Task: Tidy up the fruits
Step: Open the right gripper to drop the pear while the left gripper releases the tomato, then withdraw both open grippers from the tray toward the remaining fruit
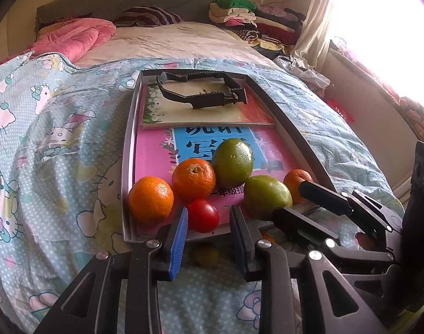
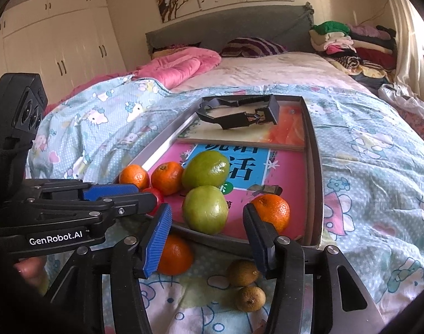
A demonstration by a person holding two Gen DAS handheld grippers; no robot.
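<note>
A grey tray [image 1: 127, 150] [image 2: 316, 167] lies on the bed with books in it. On the pink book sit three oranges [image 1: 150, 199] [image 1: 194, 179] [image 1: 296, 179], two green fruits [image 1: 233, 162] [image 1: 267, 196] and a red tomato [image 1: 203, 215]. My left gripper [image 1: 209, 239] is open, its fingers either side of the tomato at the tray's near edge. My right gripper [image 2: 209, 239] is open and empty, just before the tray, near a green fruit [image 2: 205, 213]. On the bedspread below it lie an orange [image 2: 174, 254] and two small brown fruits [image 2: 242, 272] [image 2: 250, 298].
A black plastic gripper part [image 1: 201, 90] lies on the far book in the tray. A pink quilt [image 1: 73, 37] and a clothes pile [image 1: 256, 19] are at the bed's far end. A bright window [image 1: 384, 27] is on the right.
</note>
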